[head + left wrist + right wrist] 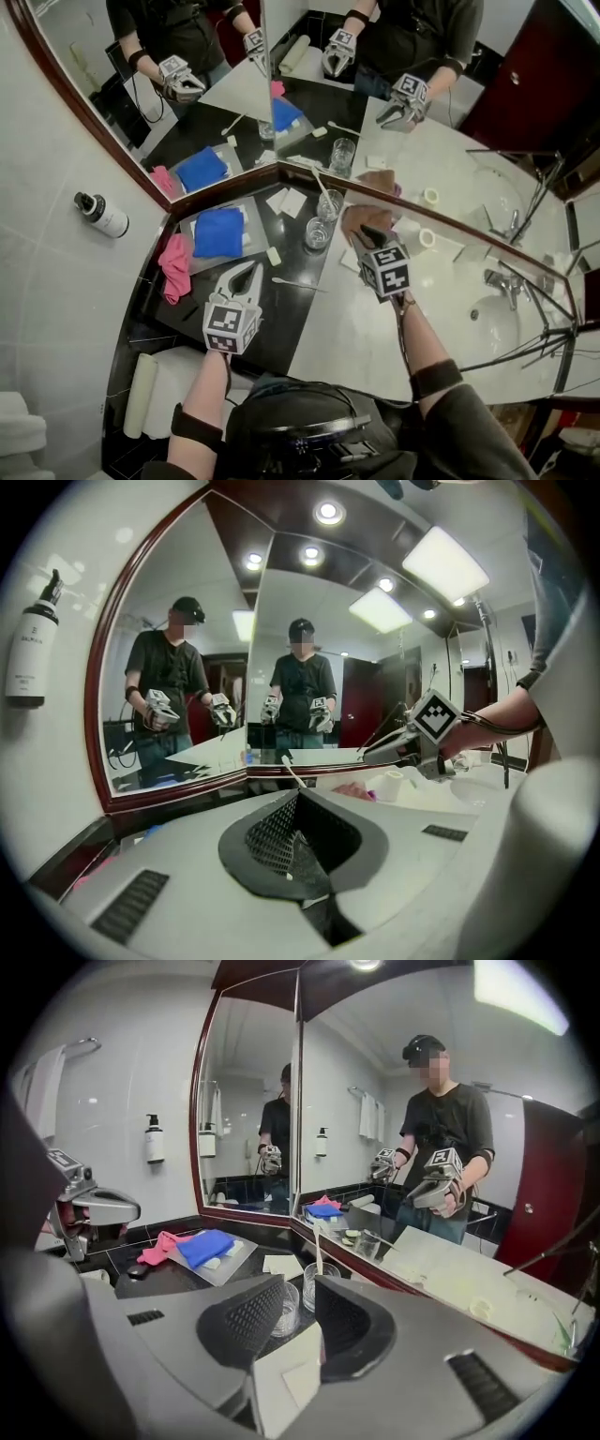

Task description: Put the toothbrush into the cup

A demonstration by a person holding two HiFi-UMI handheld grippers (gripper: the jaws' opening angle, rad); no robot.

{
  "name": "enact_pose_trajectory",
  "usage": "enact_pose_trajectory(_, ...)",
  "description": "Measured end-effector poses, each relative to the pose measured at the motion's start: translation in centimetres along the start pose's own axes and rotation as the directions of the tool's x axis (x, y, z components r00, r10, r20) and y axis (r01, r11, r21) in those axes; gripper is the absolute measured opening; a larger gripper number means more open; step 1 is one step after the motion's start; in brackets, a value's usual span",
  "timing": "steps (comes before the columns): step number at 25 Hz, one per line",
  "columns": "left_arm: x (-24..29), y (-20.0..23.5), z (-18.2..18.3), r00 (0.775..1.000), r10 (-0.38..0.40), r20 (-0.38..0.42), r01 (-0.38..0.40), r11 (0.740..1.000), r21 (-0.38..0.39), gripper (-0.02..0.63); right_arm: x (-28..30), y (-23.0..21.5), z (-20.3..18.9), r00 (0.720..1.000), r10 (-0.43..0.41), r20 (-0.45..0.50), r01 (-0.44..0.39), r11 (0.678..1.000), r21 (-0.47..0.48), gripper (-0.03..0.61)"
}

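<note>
A white toothbrush (322, 190) stands leaning in a clear glass cup (328, 206) at the mirror corner; a second, empty glass (316, 234) stands just in front of it. My right gripper (366, 230) is beside the glasses on their right, over the white counter, jaws open with nothing between them. In the right gripper view the gap between its jaws (298, 1302) frames both glasses, with the toothbrush (319, 1241) upright in the farther cup (322, 1283). My left gripper (251, 270) hovers over the black counter, left of the glasses, shut and holding nothing (298, 797).
A tray (246, 214) holds a blue cloth (218, 232), with a pink cloth (174, 267) next to it. A thin white stick (298, 282) lies on the black counter. To the right are a tape roll (427, 237), tap (502, 281) and sink (492, 323). Mirrors line the back.
</note>
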State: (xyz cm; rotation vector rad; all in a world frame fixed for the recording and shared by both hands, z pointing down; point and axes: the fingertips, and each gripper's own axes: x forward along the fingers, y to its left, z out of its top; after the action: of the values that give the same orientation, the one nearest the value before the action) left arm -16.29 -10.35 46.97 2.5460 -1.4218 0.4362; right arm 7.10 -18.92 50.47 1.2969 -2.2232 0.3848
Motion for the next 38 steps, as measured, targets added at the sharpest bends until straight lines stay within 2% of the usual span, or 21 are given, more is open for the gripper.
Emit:
enact_pose_trajectory(5, 1.7, 1.2, -0.2, 1.000, 0.012, -0.004, -0.012, 1.000, -0.021, 0.000, 5.7, 0.6, 2.7, 0.998, 0.038, -0.046, -0.042, 0.995, -0.090, 0.176)
enact_pose_trajectory(13, 4.4, 1.5, -0.9, 1.000, 0.007, -0.009, -0.008, 0.998, -0.056, 0.000, 14.1, -0.7, 3.5, 0.987, 0.057, -0.153, -0.081, 0.985, -0.154, 0.222)
enact_pose_trajectory(16, 5.2, 1.3, -1.2, 1.000, -0.016, -0.025, 0.014, 0.997, -0.071, 0.000, 16.5, -1.3, 3.0, 0.979, 0.048, -0.196, -0.081, 0.982, -0.169, 0.222)
enact_pose_trajectory(20, 5.3, 2.0, -1.8, 1.000, -0.009, -0.025, 0.007, 0.996, -0.088, 0.000, 18.7, -1.6, 1.9, 0.969, 0.041, -0.245, -0.090, 0.977, -0.194, 0.222)
enact_pose_trajectory(26, 5.1, 3.7, -3.2, 0.999, 0.033, -0.021, -0.036, 0.990, -0.134, 0.000, 21.2, -2.4, 1.5, 0.964, 0.018, -0.265, -0.069, 0.980, -0.184, 0.221)
enact_pose_trajectory(29, 4.9, 4.0, -3.8, 0.998, 0.035, -0.043, -0.042, 0.985, -0.170, 0.000, 22.1, -2.9, 1.6, 0.963, -0.002, -0.269, -0.047, 0.984, -0.174, 0.218)
enact_pose_trajectory(35, 4.4, 4.6, -5.5, 0.998, 0.032, -0.059, -0.041, 0.986, -0.163, 0.000, 22.9, -3.2, 1.4, 0.959, -0.020, -0.284, -0.031, 0.985, -0.172, 0.138)
enact_pose_trajectory(38, 4.3, 4.8, -5.6, 0.998, 0.036, -0.060, -0.046, 0.985, -0.169, 0.000, 23.0, -3.3, 1.0, 0.955, -0.028, -0.295, -0.028, 0.983, -0.183, 0.060)
